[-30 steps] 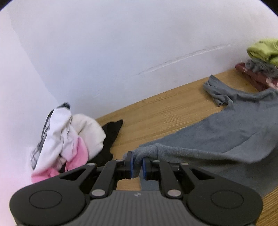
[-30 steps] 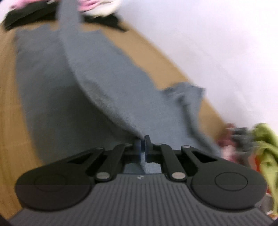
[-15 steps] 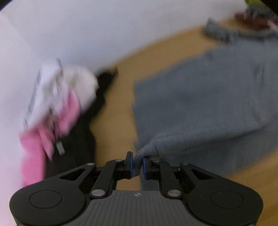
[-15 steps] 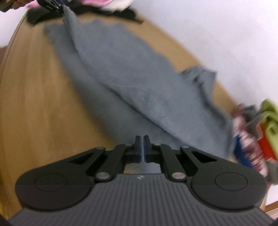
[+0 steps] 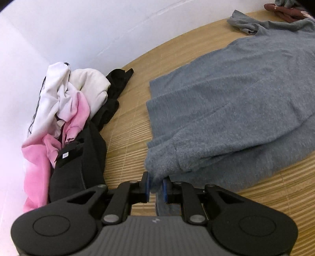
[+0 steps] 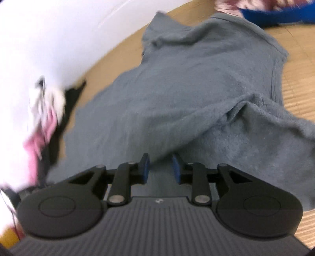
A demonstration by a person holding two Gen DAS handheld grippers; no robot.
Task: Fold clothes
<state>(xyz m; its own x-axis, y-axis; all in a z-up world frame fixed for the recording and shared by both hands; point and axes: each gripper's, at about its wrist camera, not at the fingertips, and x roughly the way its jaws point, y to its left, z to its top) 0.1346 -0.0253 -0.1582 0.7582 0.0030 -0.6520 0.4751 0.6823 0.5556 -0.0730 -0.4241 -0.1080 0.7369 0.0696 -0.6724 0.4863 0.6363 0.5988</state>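
White wall is standing behind a wooden table (image 5: 285, 198) that is holding all the clothes. A gray shirt (image 5: 236, 94) is lying spread on the table, with one long side flap already laid over its middle.

The left gripper (image 5: 157, 186) is pinching the near corner of that flap, down low by the table. Its blue pads are close together with gray cloth squeezed between them. The right gripper (image 6: 160, 167) has just been opening its jaws. They are now standing apart, with gray cloth lying between them but no pad pressing on it.

So the side fold looks like the step in hand, and the right end seems to be let go already. Next, the left gripper probably needs to let go too, and then the other side may need folding over.

The shirt's long way is running from the hem by the left gripper toward the neck and sleeve (image 5: 243, 23) at the far right, near a dark red stack (image 5: 283, 11). A messy pile of clothes (image 5: 65, 110), white, pink and black, is waiting by the wall on the left.
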